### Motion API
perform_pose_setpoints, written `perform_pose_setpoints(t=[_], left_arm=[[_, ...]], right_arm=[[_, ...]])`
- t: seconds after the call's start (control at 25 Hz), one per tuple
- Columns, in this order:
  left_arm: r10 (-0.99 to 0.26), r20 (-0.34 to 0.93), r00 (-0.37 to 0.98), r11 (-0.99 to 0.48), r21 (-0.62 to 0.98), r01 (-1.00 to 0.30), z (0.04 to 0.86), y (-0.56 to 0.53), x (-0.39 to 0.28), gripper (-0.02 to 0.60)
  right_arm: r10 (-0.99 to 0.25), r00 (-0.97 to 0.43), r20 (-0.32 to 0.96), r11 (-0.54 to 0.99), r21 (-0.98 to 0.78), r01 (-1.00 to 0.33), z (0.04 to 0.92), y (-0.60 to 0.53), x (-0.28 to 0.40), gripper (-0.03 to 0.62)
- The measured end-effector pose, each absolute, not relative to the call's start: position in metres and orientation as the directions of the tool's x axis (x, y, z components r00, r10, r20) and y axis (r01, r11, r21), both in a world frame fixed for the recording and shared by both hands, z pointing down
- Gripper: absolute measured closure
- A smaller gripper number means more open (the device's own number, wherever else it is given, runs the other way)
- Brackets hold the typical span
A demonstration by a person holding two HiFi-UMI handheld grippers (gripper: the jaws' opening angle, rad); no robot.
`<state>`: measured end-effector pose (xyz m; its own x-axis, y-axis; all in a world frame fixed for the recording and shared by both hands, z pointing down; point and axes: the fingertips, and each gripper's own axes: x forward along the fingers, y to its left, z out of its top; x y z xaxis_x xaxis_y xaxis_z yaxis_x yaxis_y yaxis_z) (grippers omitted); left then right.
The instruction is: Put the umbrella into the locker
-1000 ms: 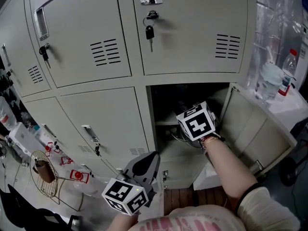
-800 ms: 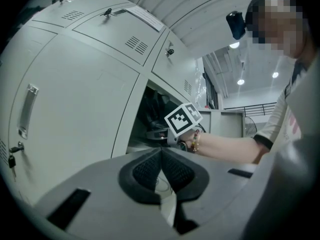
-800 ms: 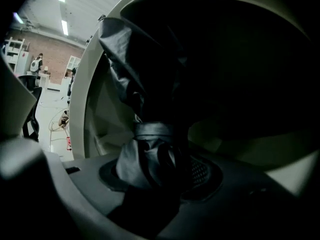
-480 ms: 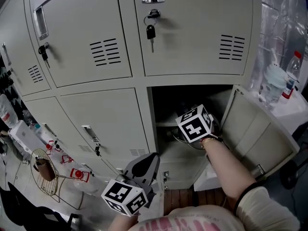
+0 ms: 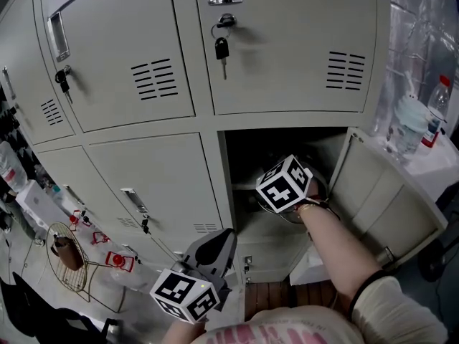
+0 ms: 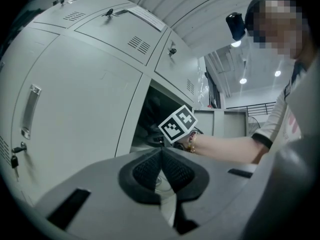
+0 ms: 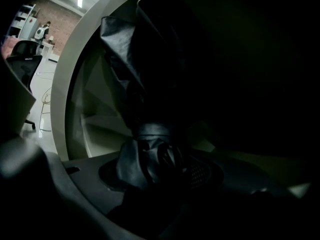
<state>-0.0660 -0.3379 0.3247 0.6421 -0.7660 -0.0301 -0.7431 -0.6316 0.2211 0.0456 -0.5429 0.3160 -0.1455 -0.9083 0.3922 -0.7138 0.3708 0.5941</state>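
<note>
The black folded umbrella [image 7: 145, 84] fills the right gripper view, its dark fabric bunched between the jaws of my right gripper [image 7: 165, 161], which is shut on it. In the head view only that gripper's marker cube [image 5: 285, 183] shows, inside the mouth of the open lower locker [image 5: 247, 149]; the jaws and umbrella are hidden in the dark behind it. The locker door [image 5: 380, 192] is swung out to the right. My left gripper [image 5: 224, 233] hangs low in front of the lockers, shut and empty, with its pads [image 6: 150, 169] pressed together.
Closed grey lockers surround the open one. A key [image 5: 221, 49] hangs in the door above. At the right a water bottle [image 5: 435, 106] stands on a white surface. On the floor at the left are a wire basket [image 5: 68, 260] and small clutter.
The right gripper's cube has shifted slightly left and turned within the locker opening. The left gripper has hardly moved.
</note>
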Motion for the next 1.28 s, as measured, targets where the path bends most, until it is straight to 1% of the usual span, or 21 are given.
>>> perform_pose_setpoints(t=[0.2,0.44,0.52,0.68,0.76,0.8,0.88,0.92,1.04,1.28], left_arm=[[-0.765,-0.03,0.643,-0.631,0.231,-0.74,0.325,-0.339,-0.067,0.58],[-0.767,-0.034,0.64,-0.629,0.239,-0.74,0.324,-0.341,-0.068,0.58],[-0.766,-0.035,0.642,-0.63,0.241,-0.739,0.324,-0.341,-0.068,0.58],[-0.766,-0.033,0.642,-0.629,0.246,-0.738,0.325,-0.342,-0.068,0.58],[-0.767,-0.033,0.64,-0.627,0.247,-0.739,0.326,-0.343,-0.069,0.58],[-0.769,-0.033,0.639,-0.625,0.248,-0.74,0.326,-0.343,-0.07,0.58],[-0.77,-0.033,0.637,-0.623,0.252,-0.74,0.326,-0.343,-0.071,0.58],[-0.77,-0.034,0.637,-0.623,0.255,-0.74,0.327,-0.344,-0.071,0.58],[-0.77,-0.033,0.637,-0.622,0.26,-0.739,0.328,-0.344,-0.071,0.58],[-0.767,-0.042,0.641,-0.626,0.267,-0.732,0.328,-0.344,-0.07,0.58]], right_arm=[[-0.915,-0.134,0.381,0.359,0.613,-0.704,0.312,-0.549,0.045,0.35],[-0.925,-0.105,0.366,0.341,0.674,-0.655,0.314,-0.557,0.049,0.344],[-0.921,-0.109,0.374,0.352,0.678,-0.645,0.316,-0.559,0.049,0.333],[-0.909,-0.102,0.404,0.383,0.714,-0.586,0.324,-0.564,0.046,0.279],[-0.909,-0.112,0.401,0.387,0.718,-0.579,0.322,-0.565,0.045,0.279],[-0.91,-0.126,0.395,0.385,0.693,-0.61,0.318,-0.566,0.045,0.301],[-0.913,-0.148,0.38,0.37,0.618,-0.694,0.312,-0.568,0.051,0.388],[-0.915,-0.149,0.375,0.361,0.594,-0.719,0.31,-0.569,0.054,0.412],[-0.913,-0.153,0.377,0.363,0.583,-0.727,0.311,-0.569,0.056,0.432],[-0.916,-0.146,0.374,0.36,0.602,-0.712,0.313,-0.568,0.054,0.433]])
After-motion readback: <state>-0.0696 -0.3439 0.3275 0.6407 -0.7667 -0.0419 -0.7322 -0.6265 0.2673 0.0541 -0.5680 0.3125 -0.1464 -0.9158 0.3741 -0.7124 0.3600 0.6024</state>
